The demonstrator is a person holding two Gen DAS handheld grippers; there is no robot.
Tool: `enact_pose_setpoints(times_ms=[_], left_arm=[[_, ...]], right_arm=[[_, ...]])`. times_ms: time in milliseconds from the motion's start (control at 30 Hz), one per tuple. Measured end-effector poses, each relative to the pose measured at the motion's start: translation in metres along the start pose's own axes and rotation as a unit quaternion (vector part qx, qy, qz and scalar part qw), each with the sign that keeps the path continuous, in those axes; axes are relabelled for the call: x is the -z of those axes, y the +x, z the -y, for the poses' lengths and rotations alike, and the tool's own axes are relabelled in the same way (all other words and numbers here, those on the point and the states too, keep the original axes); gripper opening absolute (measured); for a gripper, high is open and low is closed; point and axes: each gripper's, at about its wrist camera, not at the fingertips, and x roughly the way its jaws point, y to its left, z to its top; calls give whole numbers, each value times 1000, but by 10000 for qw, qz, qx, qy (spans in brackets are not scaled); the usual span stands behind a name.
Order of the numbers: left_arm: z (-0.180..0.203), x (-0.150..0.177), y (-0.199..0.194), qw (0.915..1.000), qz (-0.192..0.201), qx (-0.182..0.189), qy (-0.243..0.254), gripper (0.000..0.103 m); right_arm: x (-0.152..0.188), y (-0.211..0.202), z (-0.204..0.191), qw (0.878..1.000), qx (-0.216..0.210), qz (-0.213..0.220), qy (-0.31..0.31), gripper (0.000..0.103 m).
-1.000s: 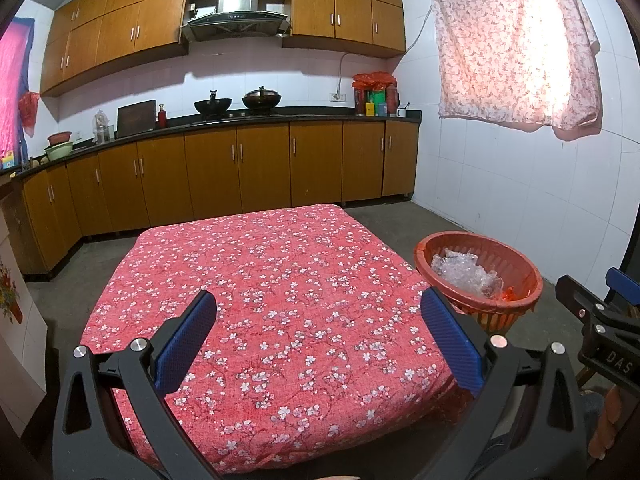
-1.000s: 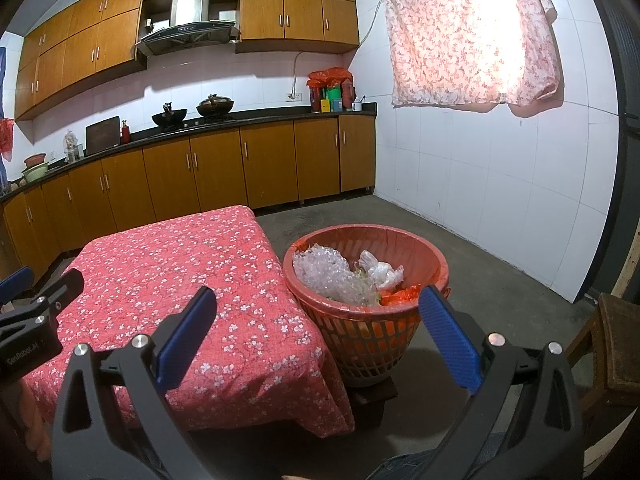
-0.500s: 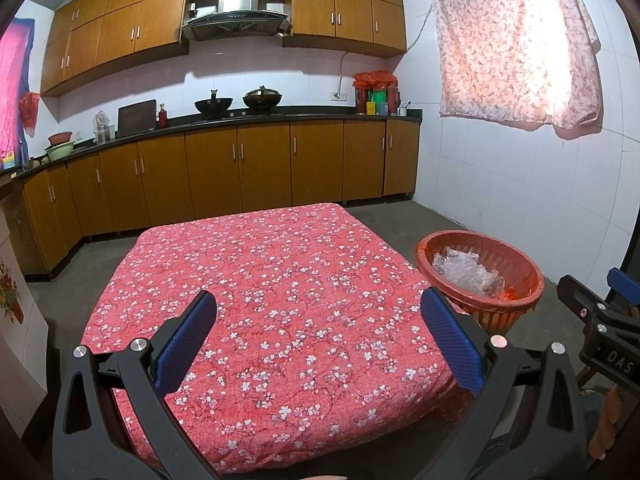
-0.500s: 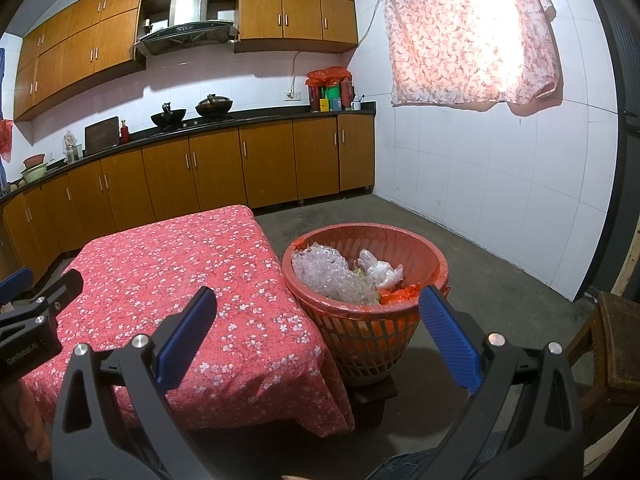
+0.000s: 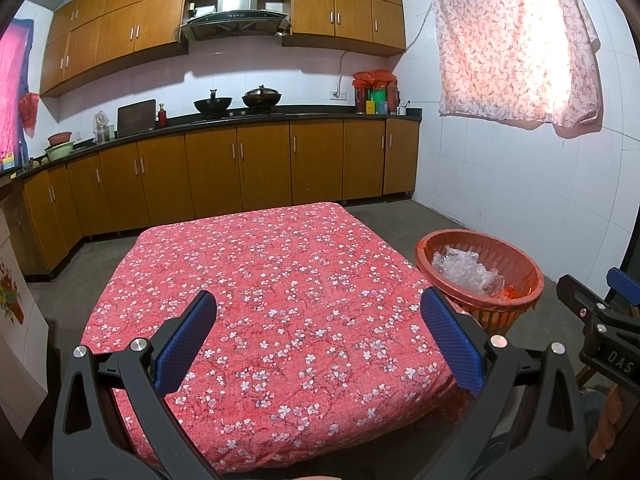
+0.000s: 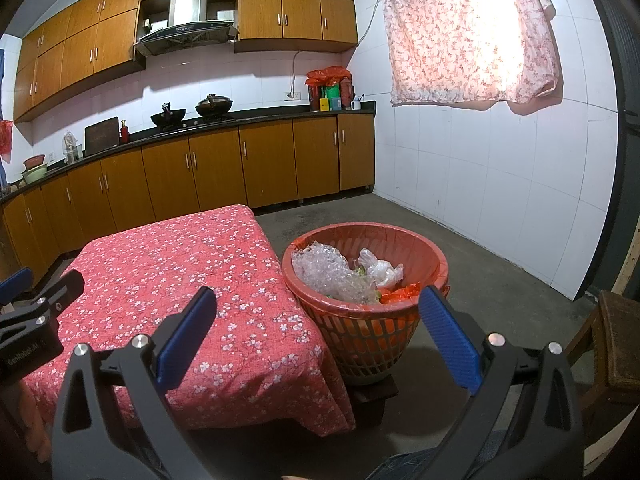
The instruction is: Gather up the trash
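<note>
Red floral table, one orange basket of trash, two empty grippers, jaws spread.

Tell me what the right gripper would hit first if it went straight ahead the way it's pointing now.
Most likely the red basket, which sits between the open fingers of the right gripper, beside the table. Depth is unclear, so it might pass just over the rim.

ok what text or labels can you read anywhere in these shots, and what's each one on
"DAS": white letters on the body of the right gripper, cut off by the frame edge in the left wrist view.
"GenRobot.AI": small white print on the body of the left gripper, seen in the right wrist view, faint.
Tins and packets on the counter: labels too small to read.
Hood controls: too blurred to read.
</note>
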Motion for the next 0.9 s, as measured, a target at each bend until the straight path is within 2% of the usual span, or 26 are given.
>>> enact_pose_setpoints(times_ms=[900], left_arm=[[0, -1, 0, 10000, -9, 3, 1, 101]], right_arm=[[0, -1, -1, 10000, 1, -12, 12, 99]])
